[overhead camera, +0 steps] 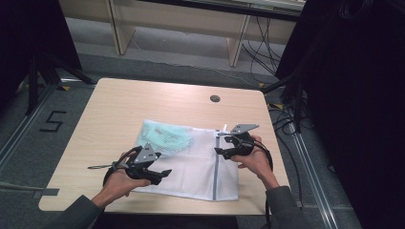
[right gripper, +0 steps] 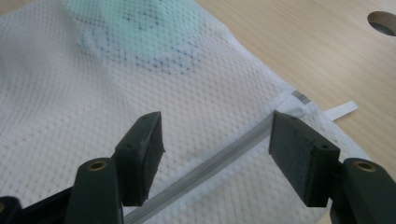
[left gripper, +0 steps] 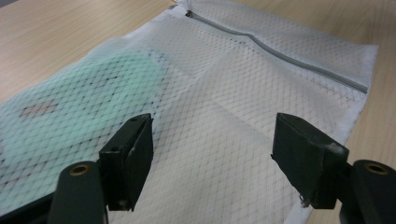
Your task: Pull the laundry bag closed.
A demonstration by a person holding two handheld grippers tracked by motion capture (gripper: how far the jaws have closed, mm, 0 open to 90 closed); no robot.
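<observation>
A white mesh bag (overhead camera: 200, 167) (left gripper: 224, 84) (right gripper: 70, 102) lies flat on the wooden table (overhead camera: 143, 100). A pale green cloth item (overhead camera: 165, 138) (left gripper: 93, 93) (right gripper: 149, 28) shows through its far left part. A grey zipper (overhead camera: 217, 167) (left gripper: 280, 53) (right gripper: 219, 158) runs along the bag's right side. My left gripper (overhead camera: 162, 174) (left gripper: 212, 140) hovers open over the bag's near left part, nothing between its jaws. My right gripper (overhead camera: 220, 151) (right gripper: 215, 135) hovers open above the zipper near its far end, and its pads touch nothing.
A round cable hole (overhead camera: 215, 98) (right gripper: 383, 21) sits in the table's far right. A white tab (right gripper: 343, 110) sticks out at the bag's far corner. Beyond the table stand desk legs (overhead camera: 119, 33); cables (overhead camera: 286, 119) trail on the floor at right, and a "5" mark (overhead camera: 51, 121) at left.
</observation>
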